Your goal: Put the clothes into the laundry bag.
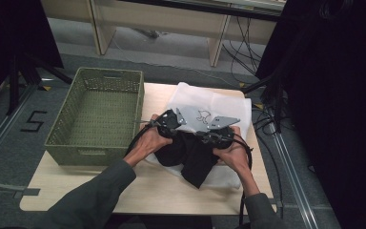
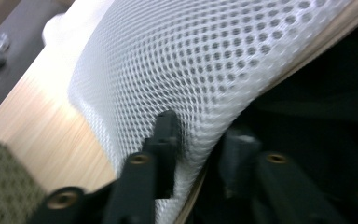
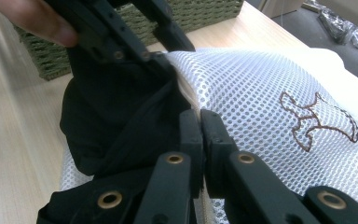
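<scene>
Holding: a white mesh bag (image 1: 209, 107) and a black garment (image 1: 190, 155) are gripped at the middle of the worktop (image 1: 76, 183), as seen from the high view.
Right gripper: the right gripper (image 3: 201, 122) is seen with its jaws pressed together on the rim of the mesh bag, where white net meets black cloth; a thin fold is pinched between the pads.
Left gripper: the left gripper (image 2: 200, 135) is set with one jaw on each side of the bag's edge, the net lying against the left finger (image 2: 167, 135); the jaws stand narrow, and whether the pads press on the net cannot be told from the blurred picture.
Bag: a brown stitched figure (image 3: 318, 119) is carried on its upper face; the far part lies flat on the worktop, the near rim is lifted between both grippers.
Garment: it hangs out of the bag's mouth toward the person, bunched and dark, partly resting on the net below.
Basket: a green woven basket (image 1: 97, 114) is placed on the worktop's left part, just beside the bag.
Hands: each gripper is held from below by one hand (image 1: 148, 140), sleeves entering from the bottom edge.
</scene>
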A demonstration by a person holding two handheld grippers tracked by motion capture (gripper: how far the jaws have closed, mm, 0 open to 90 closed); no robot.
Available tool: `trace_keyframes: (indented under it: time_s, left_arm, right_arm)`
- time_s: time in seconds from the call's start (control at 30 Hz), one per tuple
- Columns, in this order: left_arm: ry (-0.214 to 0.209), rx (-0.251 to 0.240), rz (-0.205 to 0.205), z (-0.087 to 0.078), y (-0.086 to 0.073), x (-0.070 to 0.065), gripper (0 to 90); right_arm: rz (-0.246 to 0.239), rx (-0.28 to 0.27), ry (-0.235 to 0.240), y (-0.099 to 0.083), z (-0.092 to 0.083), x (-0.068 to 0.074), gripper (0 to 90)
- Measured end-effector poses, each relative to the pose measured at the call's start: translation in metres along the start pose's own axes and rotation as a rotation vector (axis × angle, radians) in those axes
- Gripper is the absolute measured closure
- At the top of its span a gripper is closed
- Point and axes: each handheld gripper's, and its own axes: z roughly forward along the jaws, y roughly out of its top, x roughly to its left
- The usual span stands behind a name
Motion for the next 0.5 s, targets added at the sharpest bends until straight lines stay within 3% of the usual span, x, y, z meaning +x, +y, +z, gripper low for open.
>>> trace_keyframes:
  time_s: [0.1,0.3,0.4,0.5]
  left_arm:
    - [-0.003,0.009,0.032,-0.011,0.001,-0.002,82.8]
    - [-0.098,0.039,-0.011,-0.040,-0.001,-0.002,82.9]
    - [-0.129,0.055,-0.028,-0.047,-0.002,-0.002,82.6]
    - [-0.127,0.060,-0.055,-0.047,-0.001,-0.001,82.6]
  right_arm:
    - [0.004,-0.008,-0.006,-0.001,-0.001,-0.002,89.2]
    - [-0.002,-0.022,-0.002,0.000,-0.003,-0.002,89.3]
    - [-0.019,-0.029,0.006,0.001,-0.002,-0.002,89.2]
    - [0.012,-0.025,0.005,0.001,-0.003,0.000,86.7]
